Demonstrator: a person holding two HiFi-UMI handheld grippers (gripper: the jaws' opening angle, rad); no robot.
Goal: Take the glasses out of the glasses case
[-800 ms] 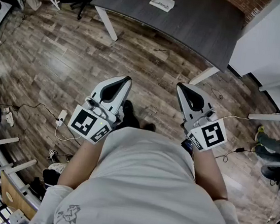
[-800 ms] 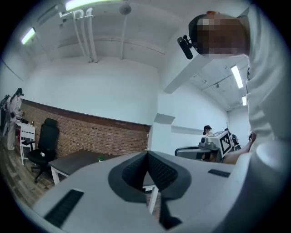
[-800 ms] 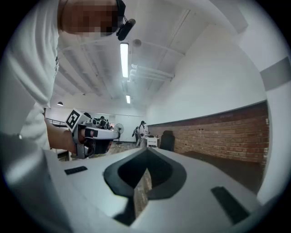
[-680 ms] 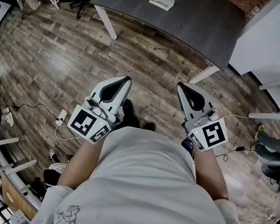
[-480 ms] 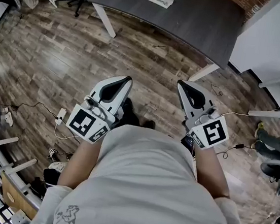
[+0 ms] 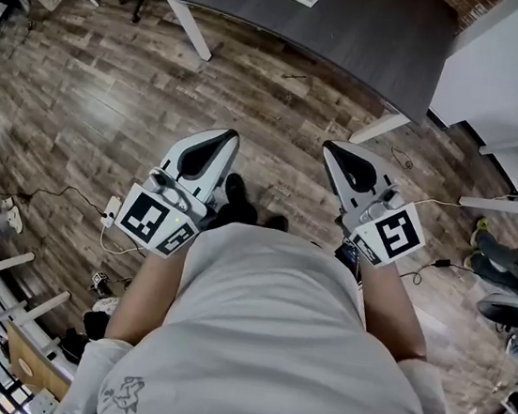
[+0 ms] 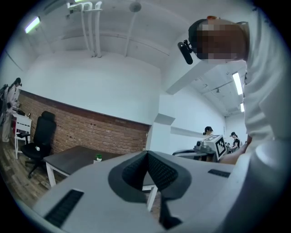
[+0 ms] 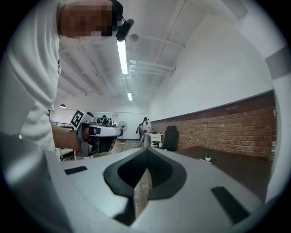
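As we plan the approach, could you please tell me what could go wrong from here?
A power strip lies on the floor to the person's left, a possible trip on the way to the dark table. Both the left claw and right claw are shut, so must open before any grasp.

Table stands beyond left gripper and right gripper.

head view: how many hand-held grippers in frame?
2. The left hand-held gripper is held out at centre left over the wood floor. The right hand-held gripper is level with it at centre right. Both are shut with nothing between the jaws.
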